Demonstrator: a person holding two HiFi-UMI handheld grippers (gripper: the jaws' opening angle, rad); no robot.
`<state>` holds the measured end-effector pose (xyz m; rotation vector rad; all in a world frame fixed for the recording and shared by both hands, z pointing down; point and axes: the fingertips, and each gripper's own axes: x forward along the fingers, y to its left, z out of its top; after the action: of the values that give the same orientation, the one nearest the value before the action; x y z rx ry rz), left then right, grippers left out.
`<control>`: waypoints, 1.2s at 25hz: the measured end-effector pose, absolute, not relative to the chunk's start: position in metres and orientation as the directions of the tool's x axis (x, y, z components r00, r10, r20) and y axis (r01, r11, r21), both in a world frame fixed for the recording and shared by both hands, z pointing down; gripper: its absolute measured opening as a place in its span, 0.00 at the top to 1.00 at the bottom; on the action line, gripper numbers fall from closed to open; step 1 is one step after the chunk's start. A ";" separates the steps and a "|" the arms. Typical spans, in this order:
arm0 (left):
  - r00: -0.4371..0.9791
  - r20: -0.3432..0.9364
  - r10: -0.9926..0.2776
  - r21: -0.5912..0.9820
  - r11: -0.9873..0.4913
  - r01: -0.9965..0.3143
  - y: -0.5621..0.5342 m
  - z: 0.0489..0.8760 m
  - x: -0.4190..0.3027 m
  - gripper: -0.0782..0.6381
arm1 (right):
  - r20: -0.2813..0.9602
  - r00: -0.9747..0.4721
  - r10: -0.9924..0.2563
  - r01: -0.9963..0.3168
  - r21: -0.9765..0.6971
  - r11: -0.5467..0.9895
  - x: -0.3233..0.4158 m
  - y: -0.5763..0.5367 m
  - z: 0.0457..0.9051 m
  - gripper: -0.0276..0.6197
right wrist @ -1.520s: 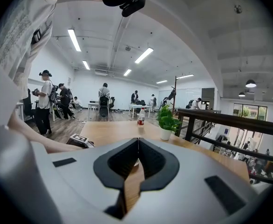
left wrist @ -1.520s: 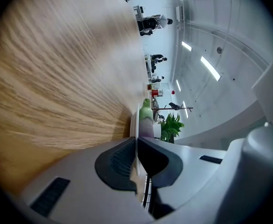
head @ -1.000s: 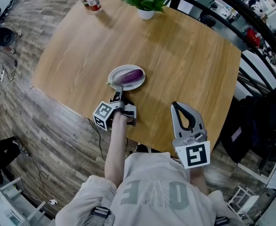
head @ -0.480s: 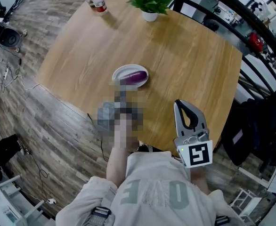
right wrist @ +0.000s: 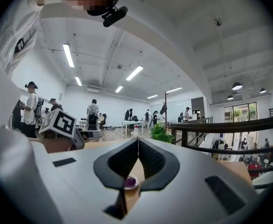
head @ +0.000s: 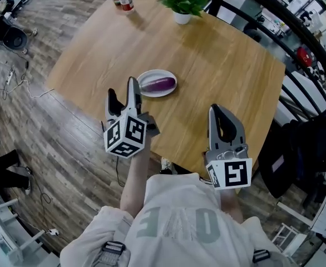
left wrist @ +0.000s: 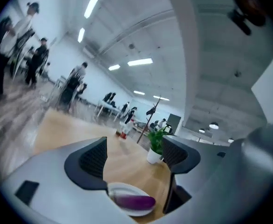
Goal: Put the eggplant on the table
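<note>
A purple eggplant (head: 158,84) lies on a white plate (head: 147,89) in the middle of the wooden table (head: 224,65). My left gripper (head: 123,95) is raised above the table's near edge, short of the plate, and its jaws are opening with nothing between them. In the left gripper view the eggplant (left wrist: 134,202) and plate (left wrist: 120,191) show low between the spread fingers (left wrist: 93,158). My right gripper (head: 218,115) hovers near the table's front right edge, shut and empty. In the right gripper view the plate (right wrist: 130,183) shows just below the closed tips (right wrist: 137,158).
A potted plant (head: 181,1) and a bottle (head: 125,1) stand at the table's far side. A dark railing (head: 296,54) and black chairs run along the right. Cables lie on the wood floor (head: 18,88) at the left.
My left gripper rose from table level beside the plate, rolled over and opened its jaws. The right gripper lifted slightly. The eggplant stayed on the plate.
</note>
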<state>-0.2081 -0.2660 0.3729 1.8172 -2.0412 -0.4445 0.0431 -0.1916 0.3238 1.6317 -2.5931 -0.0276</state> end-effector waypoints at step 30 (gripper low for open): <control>0.179 -0.186 -0.966 -0.372 -0.099 -0.923 -0.182 0.251 -0.132 0.88 | -0.084 -0.494 -0.865 -0.869 0.046 0.492 -0.035 -0.193 0.297 0.93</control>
<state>-0.1316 -0.1821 0.2510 2.6879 -2.3217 0.1910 -0.0347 -0.1933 0.2973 1.6036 -2.7558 -0.1308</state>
